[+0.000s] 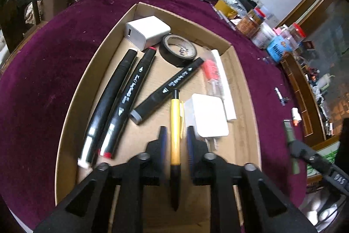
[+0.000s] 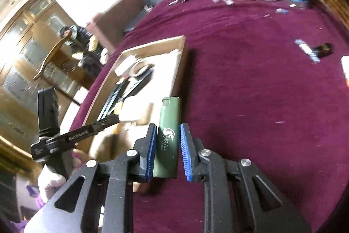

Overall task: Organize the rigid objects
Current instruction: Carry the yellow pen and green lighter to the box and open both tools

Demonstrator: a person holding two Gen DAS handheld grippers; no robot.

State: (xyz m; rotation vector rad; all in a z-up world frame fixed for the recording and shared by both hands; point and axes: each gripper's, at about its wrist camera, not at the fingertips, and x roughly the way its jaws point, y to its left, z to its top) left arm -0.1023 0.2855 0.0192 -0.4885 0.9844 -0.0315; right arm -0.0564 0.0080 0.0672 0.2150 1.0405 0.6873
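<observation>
Dim indoor light, motion blur, fisheye warping

Box (image 1: pixel 72 88) crowded w/ markers (image 1: pixel 122 99), cloth (image 2: pixel 250 84) right mostly free

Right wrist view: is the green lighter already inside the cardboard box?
No, the green lighter sits between the right gripper's blue pads, over the maroon tablecloth, outside the cardboard box.

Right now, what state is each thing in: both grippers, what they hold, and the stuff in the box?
left gripper: jaws apart around the pen, contact unclear
yellow pen: over the box, between the fingers
right gripper: holding the lighter, small gap at one pad
green lighter: upright between the pads
cardboard box: open-topped
black tape roll: lying flat in the box
three black markers: lying capped in the box
</observation>
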